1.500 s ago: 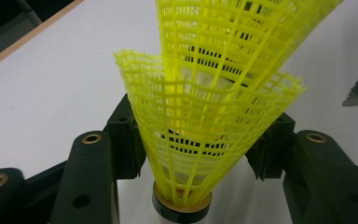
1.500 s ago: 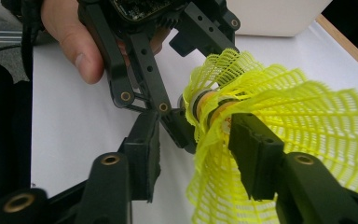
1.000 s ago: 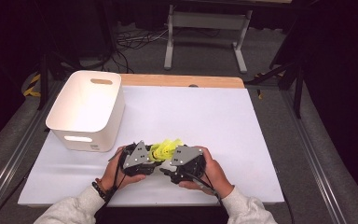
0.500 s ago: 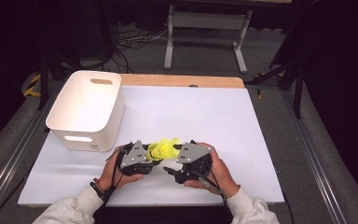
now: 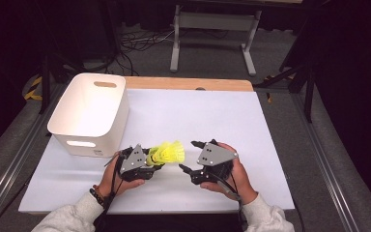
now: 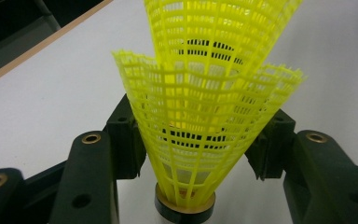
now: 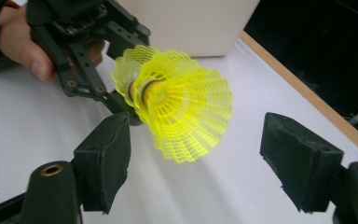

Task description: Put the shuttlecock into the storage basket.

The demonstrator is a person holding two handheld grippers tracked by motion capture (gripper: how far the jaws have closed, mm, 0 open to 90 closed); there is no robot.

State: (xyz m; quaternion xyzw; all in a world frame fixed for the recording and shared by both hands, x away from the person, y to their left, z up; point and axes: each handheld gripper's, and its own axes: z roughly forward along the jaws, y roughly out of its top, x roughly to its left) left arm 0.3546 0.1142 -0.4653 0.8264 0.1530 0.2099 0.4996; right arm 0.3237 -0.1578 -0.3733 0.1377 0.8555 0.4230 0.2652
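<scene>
We see two nested yellow shuttlecocks [image 6: 200, 116] clamped between the left gripper's [image 5: 147, 163] jaws. The right gripper [image 5: 193, 155], beside them, has just been opening and stands wide, empty. We judge the outer shuttlecock could slip off, since nothing holds it.

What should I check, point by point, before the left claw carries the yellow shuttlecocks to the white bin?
1. Left claw shut on the shuttlecocks: ok, the pads press the lower skirt from both sides.
2. The two shuttlecocks nested together: ok, one sits inside the other.
3. Right claw let go: ok, its jaws have just been opening and stand apart from the skirts, nothing between the pads.
4. Bin upright with its mouth free: ok.
5. Bin empty inside: cannot tell, part of the bottom is hidden.
6. Way over the table to the bin: ok.
</scene>
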